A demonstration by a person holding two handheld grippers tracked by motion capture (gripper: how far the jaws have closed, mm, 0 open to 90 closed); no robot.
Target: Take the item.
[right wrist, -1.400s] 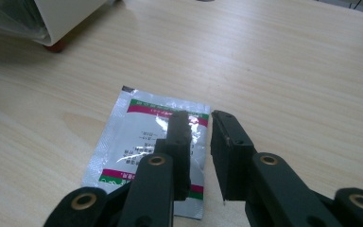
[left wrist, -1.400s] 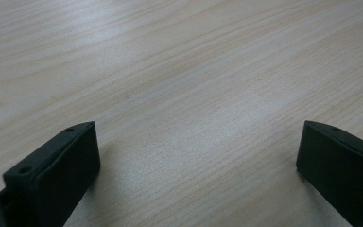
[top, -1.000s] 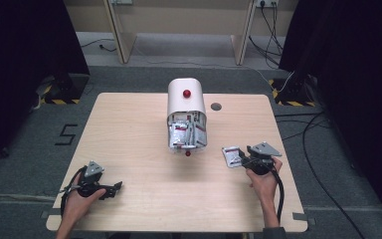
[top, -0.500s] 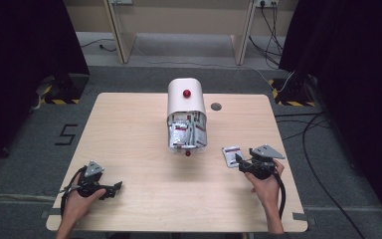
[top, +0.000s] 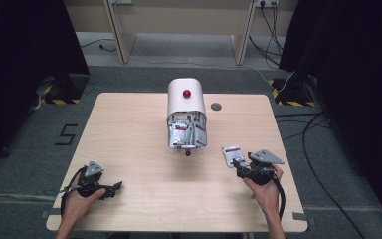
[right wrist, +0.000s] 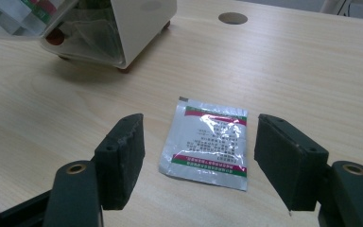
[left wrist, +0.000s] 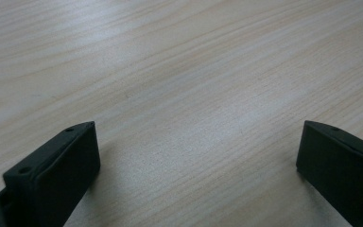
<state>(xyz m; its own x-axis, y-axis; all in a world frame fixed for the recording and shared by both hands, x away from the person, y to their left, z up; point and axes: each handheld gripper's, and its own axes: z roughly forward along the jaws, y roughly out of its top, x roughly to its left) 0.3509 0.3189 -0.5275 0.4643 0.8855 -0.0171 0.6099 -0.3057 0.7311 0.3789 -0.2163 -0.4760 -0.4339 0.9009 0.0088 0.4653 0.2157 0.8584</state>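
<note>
Right gripper [right wrist: 196,161]: jaws wide apart, empty, standing either side of a flat foil sachet [right wrist: 207,142] that lies on the table [top: 129,134] between them, touched by neither; its near edge sits between the jaw tips. Sachet print is blurred by glare and unreadable. Sachet: silver, rectangular, with a red and a green band across each short end and a small dark mark at one far corner; long axis runs from the table's near edge toward its far edge, slightly skewed. In the high view it lies near the right edge, toward the near right corner, just beyond the right gripper [top: 239,166]. Left gripper [left wrist: 196,156]: jaws wide apart, empty, bare wood grain between them; in the high view the left gripper [top: 114,188] rests near the near left corner, pointing right, held by a hand [top: 77,201]. Dispenser box [top: 186,119]: white, rounded top with a red knob, at the table's middle, open front packed with similar sachets, contents hard to count. Round grommet hole [top: 216,106] just beside it, toward the far edge.
</note>
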